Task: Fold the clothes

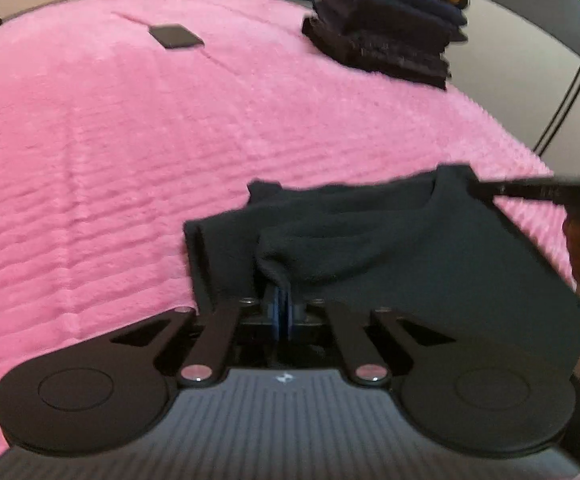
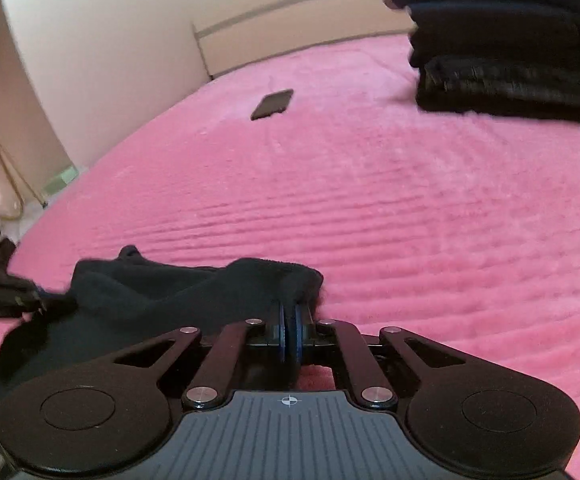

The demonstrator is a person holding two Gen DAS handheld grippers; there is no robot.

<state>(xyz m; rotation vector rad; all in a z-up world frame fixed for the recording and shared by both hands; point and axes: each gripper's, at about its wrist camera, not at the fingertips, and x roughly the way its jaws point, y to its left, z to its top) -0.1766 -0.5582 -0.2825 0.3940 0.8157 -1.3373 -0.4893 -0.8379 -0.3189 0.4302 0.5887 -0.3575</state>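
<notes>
With both grippers pinched shut on one edge of the black garment (image 1: 429,248), left gripper (image 1: 283,304) and right gripper (image 2: 291,320) stretch it crosswise between them. It hangs slack just ahead of the fingers, over the pink blanket (image 2: 429,220); the folded stack (image 1: 385,36) sits far beyond.

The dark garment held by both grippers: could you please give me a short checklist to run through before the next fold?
1. Left gripper clamped on the dark garment: ok, fabric is pinched between the pads.
2. Right gripper clamped on the garment's other edge: ok.
3. Garment spread flat between the two grips: not ok, it is bunched and wrinkled.
4. Bare pink blanket ahead for laying it down: ok.
5. Phone clear of the fold area: ok, it lies far up the bed.
6. Stack of folded clothes stable: cannot tell, blurred.
</notes>
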